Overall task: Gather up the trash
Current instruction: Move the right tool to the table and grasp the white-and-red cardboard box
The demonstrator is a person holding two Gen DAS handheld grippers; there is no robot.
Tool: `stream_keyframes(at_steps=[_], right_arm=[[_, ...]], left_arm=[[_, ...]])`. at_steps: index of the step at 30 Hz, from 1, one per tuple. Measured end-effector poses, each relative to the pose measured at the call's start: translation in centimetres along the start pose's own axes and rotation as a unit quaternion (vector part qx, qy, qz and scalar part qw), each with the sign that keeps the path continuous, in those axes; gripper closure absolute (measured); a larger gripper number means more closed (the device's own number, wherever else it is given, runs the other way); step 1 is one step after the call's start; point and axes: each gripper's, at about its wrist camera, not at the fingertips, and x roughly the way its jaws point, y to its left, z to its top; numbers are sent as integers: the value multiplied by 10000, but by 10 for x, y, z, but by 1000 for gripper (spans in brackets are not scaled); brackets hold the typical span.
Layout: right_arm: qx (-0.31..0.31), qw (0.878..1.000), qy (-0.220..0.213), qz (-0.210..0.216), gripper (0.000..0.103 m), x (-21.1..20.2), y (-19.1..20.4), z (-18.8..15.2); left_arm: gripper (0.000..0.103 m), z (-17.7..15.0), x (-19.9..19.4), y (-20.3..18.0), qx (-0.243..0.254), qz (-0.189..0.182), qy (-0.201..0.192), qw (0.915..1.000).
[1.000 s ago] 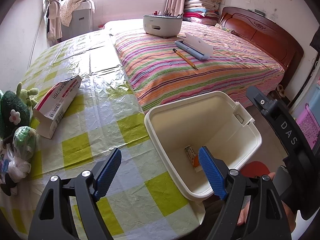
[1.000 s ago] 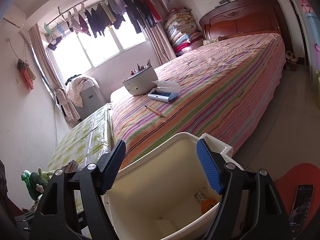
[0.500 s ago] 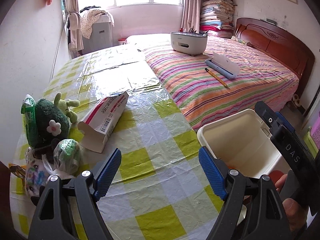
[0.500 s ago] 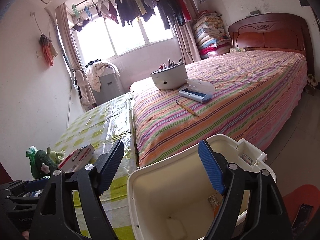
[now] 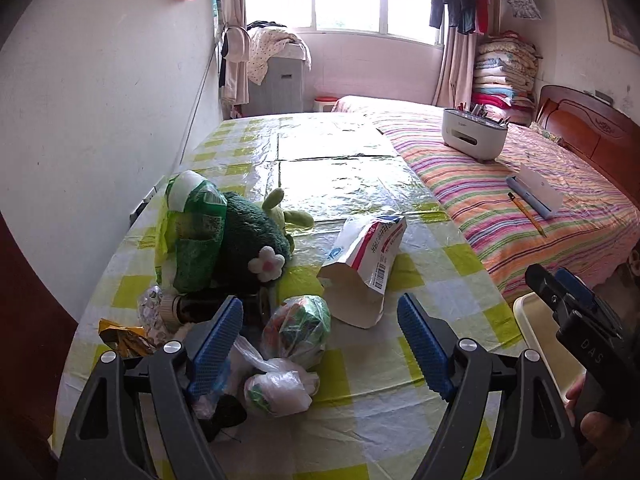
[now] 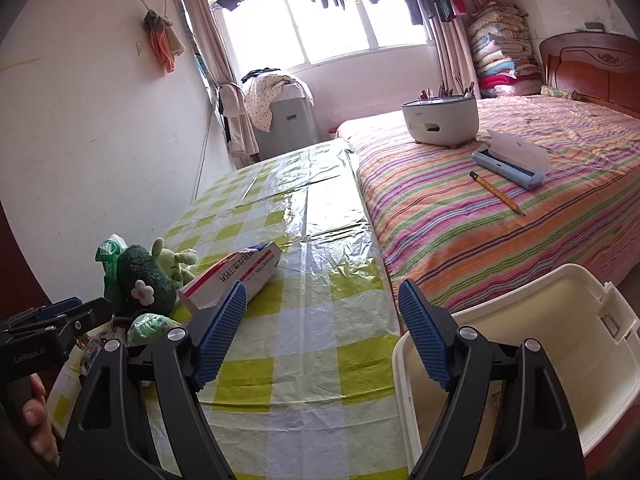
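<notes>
Hovering over the table (image 5: 360,396), the left gripper (image 5: 320,344) has its fingers spread and empty, aimed at the trash: tied bags (image 5: 298,330) and a flattened carton (image 5: 368,264) just beside the plush (image 5: 244,240). The right gripper (image 6: 320,332) (jaws just widened, nothing between) waits nearer the bin (image 6: 532,320), set at the table's edge for easy dropping.

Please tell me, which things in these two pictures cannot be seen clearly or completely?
- White bin, right wrist view: its bottom is hidden by the right gripper; contents unknown.
- Dark bottle, left wrist view: half hidden behind the left gripper; label unreadable.
- Red-and-white carton: print too small to read.
</notes>
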Motion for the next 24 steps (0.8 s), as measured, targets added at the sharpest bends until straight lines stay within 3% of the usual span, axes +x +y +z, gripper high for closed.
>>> stream_keyframes(at_steps=[4, 10, 16, 24], right_arm=[[-471, 9985, 258, 124, 25, 24, 40, -1], [-1247, 9877, 929, 174, 25, 70, 93, -10], [-1795, 9746, 1335, -72, 25, 107, 128, -16], [-2836, 9468, 1342, -718, 27, 139, 162, -12]], left_arm=[[26, -1, 3, 34, -370, 196, 19, 9991], [26, -7, 5, 64, -749, 115, 85, 9971], [26, -12, 7, 75, -710, 194, 119, 9972], [26, -21, 9, 103, -909, 339, 257, 9950]])
